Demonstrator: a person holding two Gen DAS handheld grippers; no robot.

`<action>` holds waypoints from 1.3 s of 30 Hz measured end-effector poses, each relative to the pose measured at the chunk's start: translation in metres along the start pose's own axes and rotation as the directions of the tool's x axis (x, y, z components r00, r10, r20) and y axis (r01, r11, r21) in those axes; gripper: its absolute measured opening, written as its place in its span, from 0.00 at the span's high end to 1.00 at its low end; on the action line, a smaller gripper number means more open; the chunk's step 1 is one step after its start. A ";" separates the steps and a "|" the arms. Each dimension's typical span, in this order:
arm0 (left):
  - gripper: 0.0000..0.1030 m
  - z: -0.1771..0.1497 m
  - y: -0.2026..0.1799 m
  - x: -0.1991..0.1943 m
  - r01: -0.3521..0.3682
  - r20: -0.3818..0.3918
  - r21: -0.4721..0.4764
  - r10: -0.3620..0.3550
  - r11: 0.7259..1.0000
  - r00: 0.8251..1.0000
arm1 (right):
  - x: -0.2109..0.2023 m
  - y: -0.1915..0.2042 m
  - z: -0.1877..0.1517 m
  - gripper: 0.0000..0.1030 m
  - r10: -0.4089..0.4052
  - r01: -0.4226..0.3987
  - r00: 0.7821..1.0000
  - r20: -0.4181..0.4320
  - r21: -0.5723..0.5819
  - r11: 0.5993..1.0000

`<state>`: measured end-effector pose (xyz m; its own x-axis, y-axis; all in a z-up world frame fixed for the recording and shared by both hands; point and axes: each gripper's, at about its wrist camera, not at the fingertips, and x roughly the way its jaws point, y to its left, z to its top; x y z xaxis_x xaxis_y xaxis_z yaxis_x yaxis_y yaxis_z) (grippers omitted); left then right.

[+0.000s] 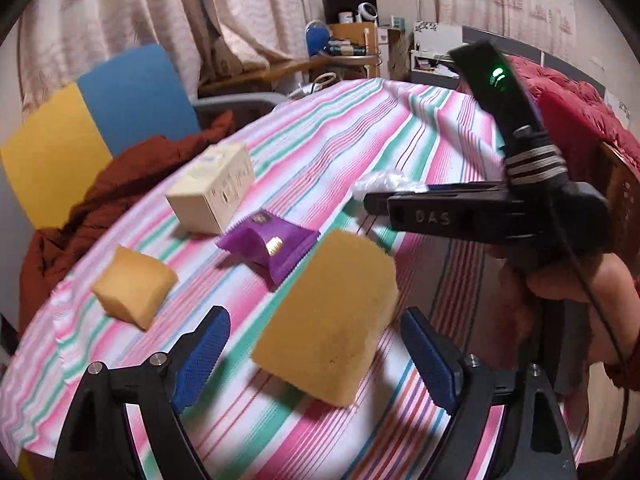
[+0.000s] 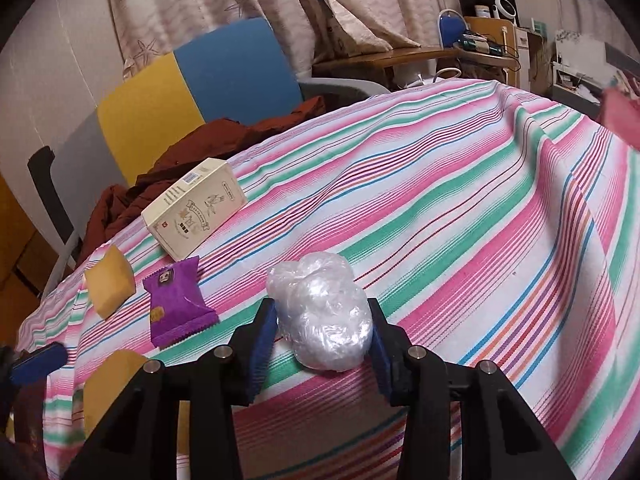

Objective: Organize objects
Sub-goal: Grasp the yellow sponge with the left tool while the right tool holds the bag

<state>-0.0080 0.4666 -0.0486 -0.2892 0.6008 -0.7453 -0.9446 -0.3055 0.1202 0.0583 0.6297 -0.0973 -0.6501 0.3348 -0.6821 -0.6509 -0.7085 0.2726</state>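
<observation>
Looking along the left gripper (image 1: 316, 356), its blue pads stand wide apart either side of a yellow sponge (image 1: 328, 320), touching neither face, on the striped cloth (image 1: 360, 128). In the right wrist view, the right gripper (image 2: 324, 340) is clamped on a crumpled clear plastic bag (image 2: 322, 316) resting on the cloth.

Large sponge (image 1: 326, 320): yellow block, tilted, on the striped cloth, nearest to the left wrist camera.
Small sponge (image 1: 134, 286): yellow, pillow-like, lying near the cloth's left edge.
Purple packet (image 1: 270, 246): sealed snack wrapper with serrated ends and a small gold mark, lying flat between the two sponges and the box.
Cream box (image 2: 196, 208): carton with printed label, lying on its side, just behind the packet.
Plastic bag ball (image 2: 322, 326): clear crumpled film, a rounded lump to the right of the packet.
</observation>
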 end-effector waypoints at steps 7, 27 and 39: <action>0.41 -0.013 -0.003 0.002 0.003 0.042 -0.079 0.000 0.997 0.999 | 0.001 0.001 -0.001 0.59 -0.016 0.017 1.000 0.004 -0.005 1.000; 0.52 -0.070 0.010 -0.049 -0.056 0.143 -0.269 0.097 0.961 0.985 | -0.018 0.011 -0.010 0.61 -0.081 0.083 0.995 0.058 -0.037 0.996; 0.53 -0.103 0.019 -0.087 -0.047 0.172 -0.385 0.122 0.922 0.977 | -0.053 0.057 -0.052 0.61 -0.023 0.033 0.998 0.063 -0.150 0.988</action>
<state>0.0150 0.3322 -0.0486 -0.4246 0.6774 -0.6007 -0.7970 -0.5945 -0.1070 0.0755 0.5392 -0.0810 -0.6582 0.3901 -0.6439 -0.6056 -0.7824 0.1451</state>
